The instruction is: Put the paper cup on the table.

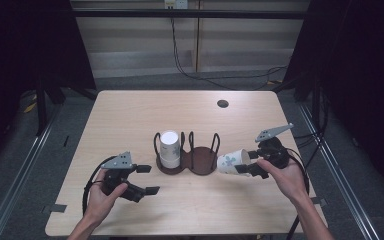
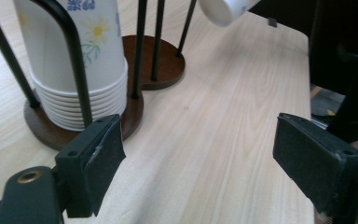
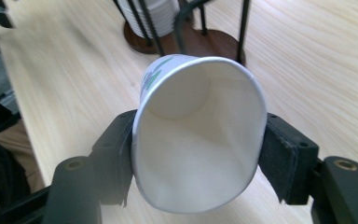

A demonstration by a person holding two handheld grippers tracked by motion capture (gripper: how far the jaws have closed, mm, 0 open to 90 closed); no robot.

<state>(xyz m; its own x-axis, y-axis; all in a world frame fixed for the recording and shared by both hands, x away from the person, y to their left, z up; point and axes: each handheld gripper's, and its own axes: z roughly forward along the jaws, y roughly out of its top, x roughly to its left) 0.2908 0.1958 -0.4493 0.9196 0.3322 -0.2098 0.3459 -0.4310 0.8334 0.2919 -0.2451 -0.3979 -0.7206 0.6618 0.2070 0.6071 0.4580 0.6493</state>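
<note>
A dark wooden cup holder [image 1: 200, 161] with black wire posts stands mid-table. Its left bay holds a stack of upside-down white paper cups [image 1: 170, 148] [image 2: 81, 70] with flower prints. Its right bay [image 2: 161, 58] has no cups in it. My right gripper [image 1: 247, 162] [image 3: 196, 154] is shut on a single paper cup [image 1: 231, 162] [image 3: 198, 140], squeezing its rim into an oval; the cup lies sideways just right of the holder, bottom toward it. My left gripper [image 1: 147, 179] [image 2: 198, 158] stands open at the front left of the holder, nothing between its jaws.
The light wooden table [image 1: 130, 115] has a round cable hole [image 1: 222, 103] near its far edge. Black cables [image 1: 200, 75] run over the floor behind. Metal rails [image 1: 20, 165] flank the table on both sides.
</note>
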